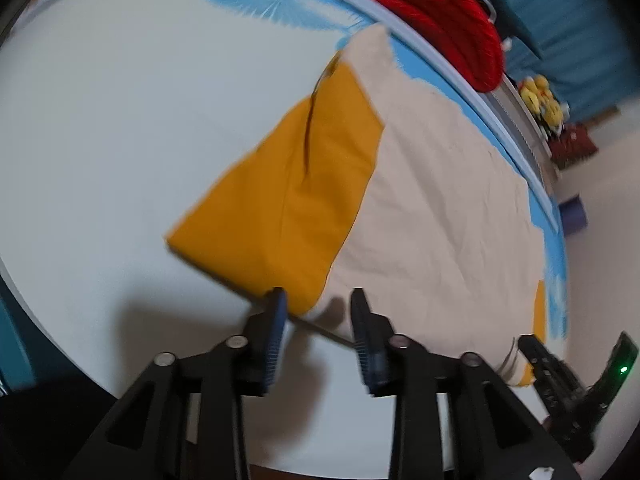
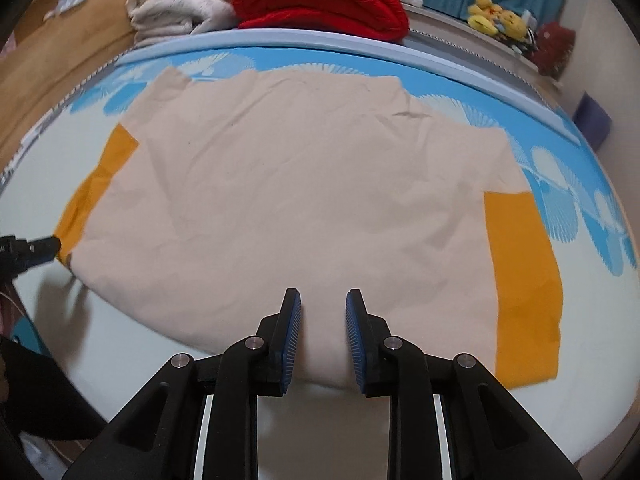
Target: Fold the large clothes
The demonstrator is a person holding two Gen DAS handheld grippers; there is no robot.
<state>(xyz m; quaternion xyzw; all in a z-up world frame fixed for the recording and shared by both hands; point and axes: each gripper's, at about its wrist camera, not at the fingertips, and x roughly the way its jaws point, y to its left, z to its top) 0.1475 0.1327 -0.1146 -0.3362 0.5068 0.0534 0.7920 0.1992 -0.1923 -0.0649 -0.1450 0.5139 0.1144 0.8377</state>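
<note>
Over garment (image 2: 300,184) hem, both hand-held grippers partly open, empty

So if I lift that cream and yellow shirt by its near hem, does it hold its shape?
Probably not. The shirt lies flat and creased on the bed, so it is likely thin, light and floppy. Lifted at one point it would sag; the yellow sleeve would probably dangle.
</note>
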